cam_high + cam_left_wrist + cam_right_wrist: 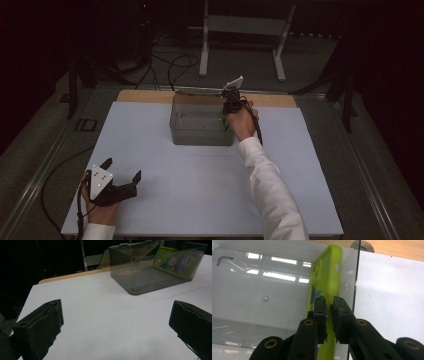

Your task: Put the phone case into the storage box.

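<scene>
Dark floor and a pale metal stand [243, 30] lie beyond the far edge of my white tabletop [200, 185], with a strip of bare wood showing along that far edge.

At the middle of the far edge sits a smoky see-through box [200, 125], open at the top. Inside it, a lime-green phone case [324, 280] with a bright cartoon print stands on edge, leaning against the box's right-hand wall. From the left gripper view I see the case [176, 262] through the box's tinted wall [140, 277], tilted along the far side of the box.

My right gripper [231, 104] reaches down into the box at its right end, the hand wrapped around the body just above the rim. In the right gripper view its fingers [320, 312] are clenched tight, close together with the merest slit between the pads, right at the case's lower edge; I cannot tell whether they truly pinch the case or merely sit in front of it. A small bent hex key [223, 259] lies in the box's far corner there.

My left gripper [122, 180] rests near the near left corner of the tabletop, well apart from the box. Its fingers [40, 325] are released, spread wide, with bare white surface between them.
</scene>
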Motion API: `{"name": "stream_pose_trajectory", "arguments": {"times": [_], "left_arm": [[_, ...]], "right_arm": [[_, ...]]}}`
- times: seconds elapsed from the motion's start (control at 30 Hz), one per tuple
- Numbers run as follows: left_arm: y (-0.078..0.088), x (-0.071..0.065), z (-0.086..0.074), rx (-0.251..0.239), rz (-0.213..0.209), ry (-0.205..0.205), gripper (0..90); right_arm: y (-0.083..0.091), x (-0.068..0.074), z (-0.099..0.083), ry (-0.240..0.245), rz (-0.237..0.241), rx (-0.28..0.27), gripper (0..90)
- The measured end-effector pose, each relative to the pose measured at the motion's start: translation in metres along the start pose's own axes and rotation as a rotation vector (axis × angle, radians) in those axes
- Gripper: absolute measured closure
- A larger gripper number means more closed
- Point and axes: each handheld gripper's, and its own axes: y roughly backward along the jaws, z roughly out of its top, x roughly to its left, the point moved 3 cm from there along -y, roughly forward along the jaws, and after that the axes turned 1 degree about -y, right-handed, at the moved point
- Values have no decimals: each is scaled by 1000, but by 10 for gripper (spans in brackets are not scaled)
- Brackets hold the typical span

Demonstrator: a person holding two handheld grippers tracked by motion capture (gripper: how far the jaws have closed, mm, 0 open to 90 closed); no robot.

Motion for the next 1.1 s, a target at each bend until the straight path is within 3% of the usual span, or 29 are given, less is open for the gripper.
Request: {"name": "stream_pose_trajectory", "arguments": {"times": [0.07, 0.17, 0.43, 0.47, 0.53, 0.8, 1.1], "left_arm": [[0, 0, 0, 0, -2, 0, 0], [0, -1, 0, 1, -2, -1, 0], [0, -1, 0, 0, 0, 0, 0], [0, -1, 0, -1, 1, 1, 0], [-1, -1, 0, 0, -1, 1, 0], [-1, 0, 0, 5, -3, 2, 0], [-2, 0, -1, 30, -20, 11, 0]], "right_arm": [[3, -3, 0, 4, -6, -10, 810], [10, -9, -3, -7, 61, -44, 791], [21, -13, -10, 28, 158, -112, 700], [25, -13, -13, 57, 184, -132, 646], [29, -13, -18, 106, 180, -160, 610], [38, -14, -40, 214, 248, -268, 476], [50, -25, -71, 256, 309, -372, 292]]}}
